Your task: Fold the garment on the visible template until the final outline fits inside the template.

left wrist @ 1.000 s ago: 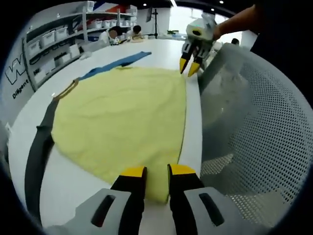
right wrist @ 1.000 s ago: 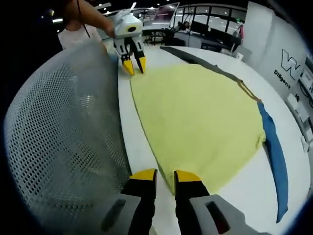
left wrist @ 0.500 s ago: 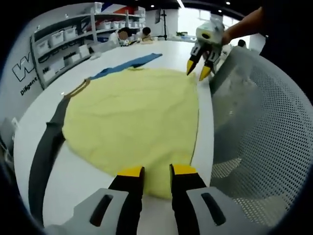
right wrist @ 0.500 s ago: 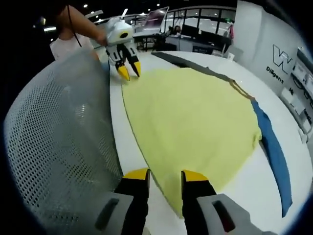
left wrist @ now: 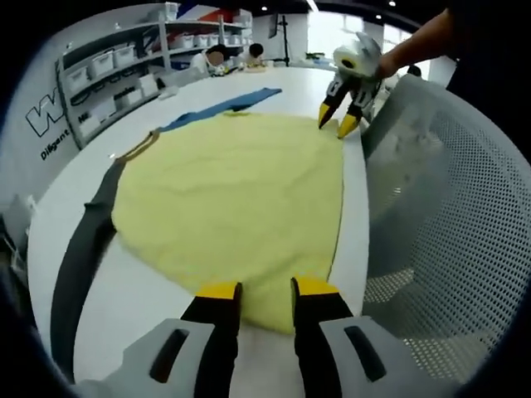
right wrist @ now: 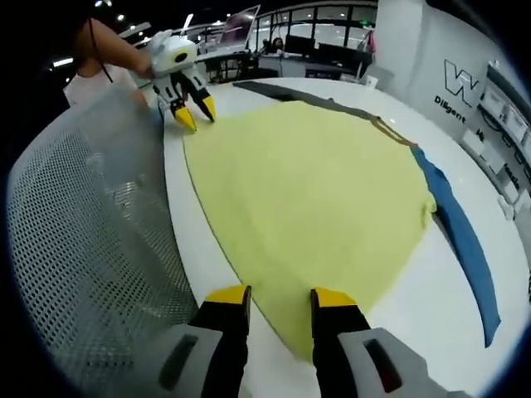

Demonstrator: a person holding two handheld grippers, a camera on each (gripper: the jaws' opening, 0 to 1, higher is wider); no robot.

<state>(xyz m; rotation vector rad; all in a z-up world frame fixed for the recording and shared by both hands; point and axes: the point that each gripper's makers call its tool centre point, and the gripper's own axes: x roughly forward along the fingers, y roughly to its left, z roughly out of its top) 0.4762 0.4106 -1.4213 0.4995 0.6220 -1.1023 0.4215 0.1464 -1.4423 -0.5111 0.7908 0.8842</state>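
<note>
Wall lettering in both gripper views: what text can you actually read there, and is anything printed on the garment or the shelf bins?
"W": large outlined letter on the white wall, cut off in the left gripper view.
"Diligent": small line under it in the right gripper view; in the left gripper view it blurs after "Dil".
Shelf bins: labels too small to read.
Yellow garment: no print visible.

Garment (left wrist: 228, 195) near edge — behind jaws

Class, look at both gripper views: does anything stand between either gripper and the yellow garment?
Nothing visible does. The left gripper and the right gripper each sit with open jaws at a near corner of the yellow garment, on the white table.
</note>
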